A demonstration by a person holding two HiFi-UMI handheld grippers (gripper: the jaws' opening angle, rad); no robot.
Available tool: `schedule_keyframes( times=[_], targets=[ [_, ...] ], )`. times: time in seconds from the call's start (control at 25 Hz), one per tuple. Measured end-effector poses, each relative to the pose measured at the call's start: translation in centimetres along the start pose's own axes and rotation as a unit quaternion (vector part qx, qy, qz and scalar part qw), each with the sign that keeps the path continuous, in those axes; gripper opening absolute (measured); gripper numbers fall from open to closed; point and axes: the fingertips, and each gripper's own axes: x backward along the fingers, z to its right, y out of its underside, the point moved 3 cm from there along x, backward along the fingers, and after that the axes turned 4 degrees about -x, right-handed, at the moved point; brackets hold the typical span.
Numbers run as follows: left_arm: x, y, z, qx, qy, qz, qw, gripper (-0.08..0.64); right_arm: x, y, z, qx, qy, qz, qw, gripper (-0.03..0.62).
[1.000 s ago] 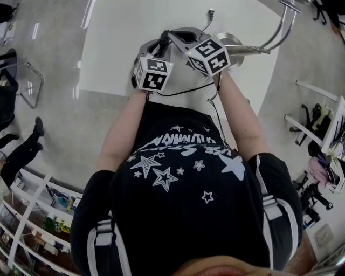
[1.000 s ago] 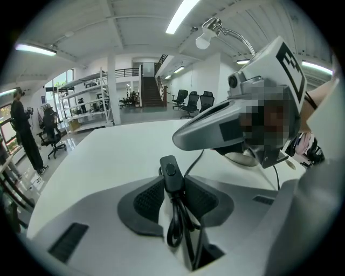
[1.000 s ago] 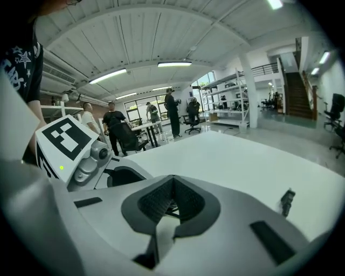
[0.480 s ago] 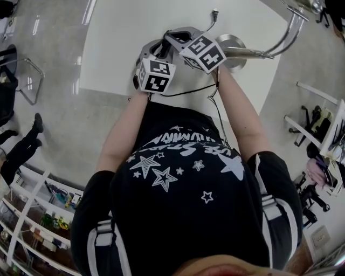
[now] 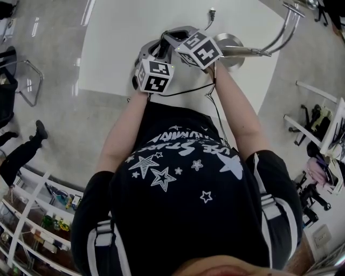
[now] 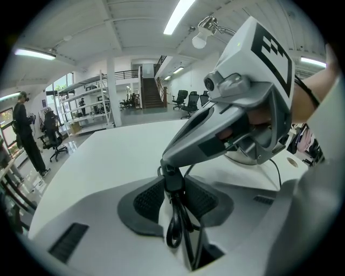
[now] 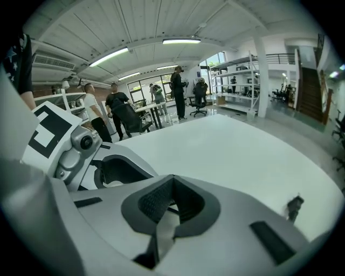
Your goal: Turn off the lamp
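Observation:
The lamp's round chrome base (image 5: 232, 44) stands on the white table (image 5: 124, 43), and its chrome arm (image 5: 280, 29) rises to the right. In the left gripper view the white bulb (image 6: 201, 36) hangs high up. My left gripper (image 6: 173, 197) is shut on the black switch block (image 6: 171, 180) of the lamp's cord, whose cable loops below the pads. My right gripper (image 7: 171, 188) is shut, its pads meeting at the tips. From above, its nose (image 6: 178, 159) comes down onto the switch block. Both marker cubes (image 5: 154, 74) sit close together over the table's near edge.
The cord's loose plug (image 5: 212, 11) lies on the table farther out, also seen as the plug (image 7: 294, 207) in the right gripper view. Several people (image 7: 116, 110) and office chairs stand beyond the table. A shelf rack (image 6: 86, 105) lines the far wall.
In the head view the right gripper's marker cube has shifted a little left and farther out, tilting toward the left gripper. The left gripper has kept still with the cord switch in it.

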Motion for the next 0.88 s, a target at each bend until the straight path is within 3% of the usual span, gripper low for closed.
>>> schedule_keyframes(
  times=[0.24, 0.4, 0.72, 0.88],
  targets=[
    [-0.2, 0.1, 0.0, -0.002, -0.001, 0.001, 1.0000, 0.133, 0.0, 0.0, 0.0, 0.008, 0.006, 0.001, 1.000, 0.005],
    [-0.2, 0.3, -0.3, 0.002, -0.001, -0.006, 1.0000, 0.135, 0.0, -0.2, -0.4, 0.024, 0.034, 0.020, 0.999, 0.006],
    [-0.2, 0.1, -0.6, -0.015, 0.000, -0.009, 0.9998, 0.135, 2.7, -0.9, -1.3, 0.003, 0.057, 0.065, 0.996, 0.006],
    [0.2, -0.4, -0.5, -0.018, -0.012, 0.012, 0.9997, 0.138, 4.2, -0.4, -1.5, -0.009, 0.064, 0.083, 0.995, 0.006]
  ],
)
